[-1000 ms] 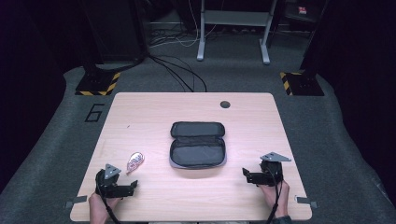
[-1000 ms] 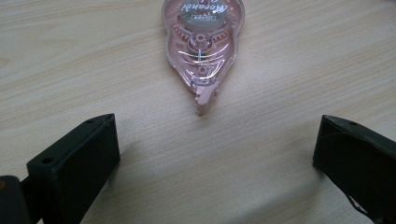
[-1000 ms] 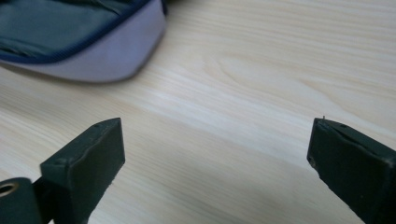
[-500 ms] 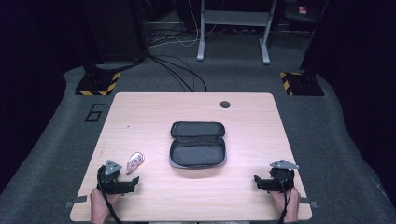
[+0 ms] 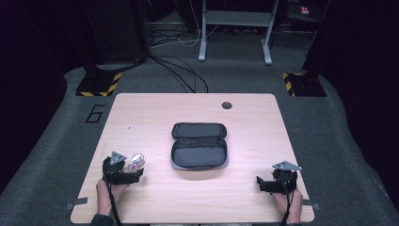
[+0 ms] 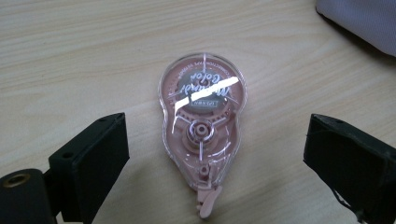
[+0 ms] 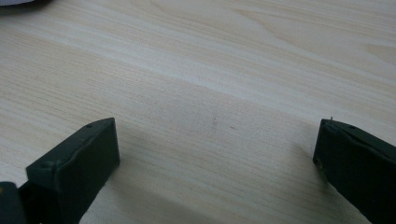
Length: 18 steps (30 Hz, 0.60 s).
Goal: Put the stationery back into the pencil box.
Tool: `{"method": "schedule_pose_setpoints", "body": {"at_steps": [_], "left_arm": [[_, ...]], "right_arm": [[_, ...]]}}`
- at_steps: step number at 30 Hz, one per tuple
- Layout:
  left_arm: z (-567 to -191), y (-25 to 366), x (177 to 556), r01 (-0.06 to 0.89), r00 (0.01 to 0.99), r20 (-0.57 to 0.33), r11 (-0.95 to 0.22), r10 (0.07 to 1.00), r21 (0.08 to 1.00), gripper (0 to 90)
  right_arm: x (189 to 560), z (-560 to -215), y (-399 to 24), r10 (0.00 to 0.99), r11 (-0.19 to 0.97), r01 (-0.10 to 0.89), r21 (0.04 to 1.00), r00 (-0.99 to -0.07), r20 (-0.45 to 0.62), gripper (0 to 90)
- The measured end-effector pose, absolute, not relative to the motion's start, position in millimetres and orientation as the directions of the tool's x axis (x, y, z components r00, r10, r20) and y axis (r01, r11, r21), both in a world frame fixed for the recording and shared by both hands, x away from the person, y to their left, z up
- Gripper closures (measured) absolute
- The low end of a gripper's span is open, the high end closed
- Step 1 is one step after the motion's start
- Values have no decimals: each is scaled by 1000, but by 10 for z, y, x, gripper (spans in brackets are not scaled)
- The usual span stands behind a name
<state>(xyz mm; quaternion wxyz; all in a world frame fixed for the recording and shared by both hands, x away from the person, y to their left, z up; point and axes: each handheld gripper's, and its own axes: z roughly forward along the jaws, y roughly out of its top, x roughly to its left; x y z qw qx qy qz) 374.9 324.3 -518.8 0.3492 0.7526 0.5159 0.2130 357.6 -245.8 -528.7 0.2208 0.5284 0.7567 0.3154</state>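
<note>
A pink, clear-shelled correction tape dispenser (image 6: pixel 201 130) lies flat on the wooden table, also visible at the front left in the high view (image 5: pixel 136 162). My left gripper (image 6: pixel 215 163) is open, its jaws wide on either side of the dispenser without touching it; from above the left gripper (image 5: pixel 123 173) sits just beside the dispenser. An open dark zip case (image 5: pixel 199 146) lies at the table's middle, empty inside. My right gripper (image 5: pixel 270 184) rests open near the front right corner, with bare wood between its jaws (image 7: pixel 215 163).
The table (image 5: pixel 155 113) has a round cable hole (image 5: pixel 227 105) near its far edge. A corner of the grey case (image 6: pixel 369 23) shows at the upper right of the left gripper view. Beyond the table are floor cables and a desk frame.
My right gripper has drawn back toward the front right corner of the table. The left gripper has shifted slightly toward the near edge, staying by the dispenser.
</note>
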Motion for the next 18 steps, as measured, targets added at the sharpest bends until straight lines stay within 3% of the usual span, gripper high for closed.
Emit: {"method": "schedule_pose_setpoints", "body": {"at_steps": [6,7,10,12,18], "left_arm": [[-5189,3195,3823,628,374,-21,-236,927,742,174],[-5198,3184,3830,626,374,-13,-242,927,741,232],[-5221,3174,3846,626,369,-10,-241,929,741,295],[-5220,3179,3846,633,371,-17,-239,929,736,307],[-5206,3166,3837,637,381,0,-262,925,725,479]], "right_arm": [[3571,-5288,-2452,941,237,663,710,-339,3,0],[3573,-5289,-2454,940,240,659,712,-342,0,0],[3573,-5291,-2448,942,232,660,714,-337,5,0],[3573,-5291,-2448,942,232,660,715,-336,5,0],[3572,-5287,-2452,940,238,665,707,-340,3,0]]}}
